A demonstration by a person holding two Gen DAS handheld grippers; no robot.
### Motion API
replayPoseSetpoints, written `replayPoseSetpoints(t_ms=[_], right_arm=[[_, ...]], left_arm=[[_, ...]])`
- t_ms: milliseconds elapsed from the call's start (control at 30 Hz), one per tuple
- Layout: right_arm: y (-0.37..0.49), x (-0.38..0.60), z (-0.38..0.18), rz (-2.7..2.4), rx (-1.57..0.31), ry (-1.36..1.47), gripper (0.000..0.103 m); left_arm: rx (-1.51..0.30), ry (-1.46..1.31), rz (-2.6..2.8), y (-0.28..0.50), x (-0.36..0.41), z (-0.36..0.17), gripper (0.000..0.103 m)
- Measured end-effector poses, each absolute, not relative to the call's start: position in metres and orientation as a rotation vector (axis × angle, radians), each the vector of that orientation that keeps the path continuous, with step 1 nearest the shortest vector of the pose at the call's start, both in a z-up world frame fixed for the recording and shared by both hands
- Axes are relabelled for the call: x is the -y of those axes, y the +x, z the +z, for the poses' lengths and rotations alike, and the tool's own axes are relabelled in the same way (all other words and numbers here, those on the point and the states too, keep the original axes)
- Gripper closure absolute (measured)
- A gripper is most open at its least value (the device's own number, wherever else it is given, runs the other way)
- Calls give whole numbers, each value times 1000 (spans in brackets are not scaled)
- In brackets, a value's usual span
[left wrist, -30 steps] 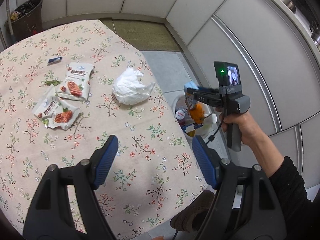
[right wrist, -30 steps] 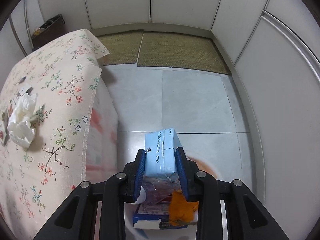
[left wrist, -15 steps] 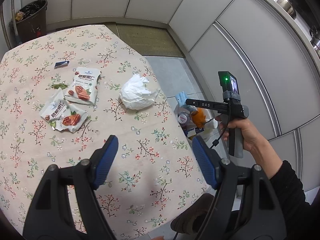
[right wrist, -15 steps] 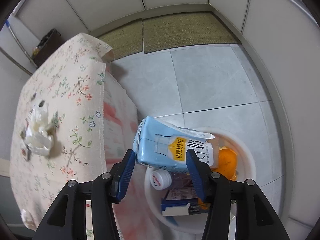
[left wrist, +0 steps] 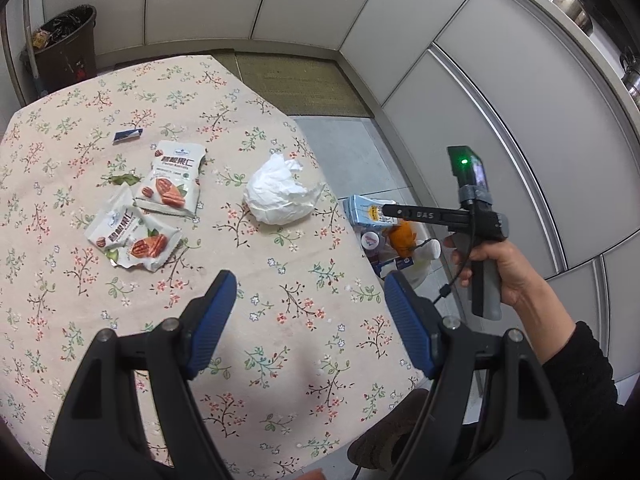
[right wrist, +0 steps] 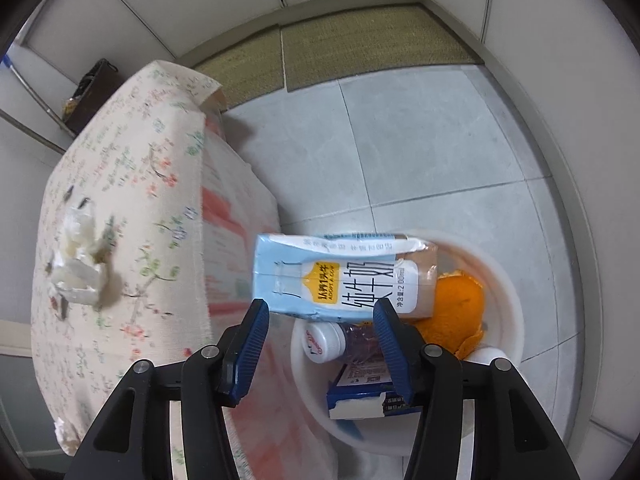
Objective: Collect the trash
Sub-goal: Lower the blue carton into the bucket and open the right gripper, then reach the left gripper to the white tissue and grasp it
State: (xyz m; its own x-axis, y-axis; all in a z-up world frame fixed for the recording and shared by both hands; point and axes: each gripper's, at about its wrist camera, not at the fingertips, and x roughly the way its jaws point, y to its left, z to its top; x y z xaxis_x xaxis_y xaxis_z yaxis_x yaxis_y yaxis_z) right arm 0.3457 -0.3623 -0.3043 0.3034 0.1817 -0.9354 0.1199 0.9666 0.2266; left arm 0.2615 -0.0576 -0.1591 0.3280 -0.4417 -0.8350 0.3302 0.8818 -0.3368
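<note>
Now the right tool [right wrist: 320, 320] gapes wider, milk carton [right wrist: 340, 276] released above the bin [right wrist: 508, 304]; left tool [left wrist: 308, 312] stays open.

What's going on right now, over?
Right gripper jaws open, milk carton dropping toward white bin. Left gripper open above table; tissue, snack wrappers remain. Nothing blocking.

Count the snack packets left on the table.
2. One snack packet lies left of the crumpled tissue; the other packet sits just nearer and further left, overlapping it.
</note>
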Motion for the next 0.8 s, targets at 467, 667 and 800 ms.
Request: replayPoseSetpoints(t_ms=[467, 667, 800], right_arm=[[293, 320, -185, 15, -1107, 124, 28], [267, 284, -157, 48, -1062, 90, 26], [257, 254, -156, 63, -1048, 37, 21]], left_arm=[[-997, -68, -290, 241, -22, -121, 0], [-969, -40, -213, 227, -66, -120, 0], [-1029, -54, -189, 231, -91, -139, 0]])
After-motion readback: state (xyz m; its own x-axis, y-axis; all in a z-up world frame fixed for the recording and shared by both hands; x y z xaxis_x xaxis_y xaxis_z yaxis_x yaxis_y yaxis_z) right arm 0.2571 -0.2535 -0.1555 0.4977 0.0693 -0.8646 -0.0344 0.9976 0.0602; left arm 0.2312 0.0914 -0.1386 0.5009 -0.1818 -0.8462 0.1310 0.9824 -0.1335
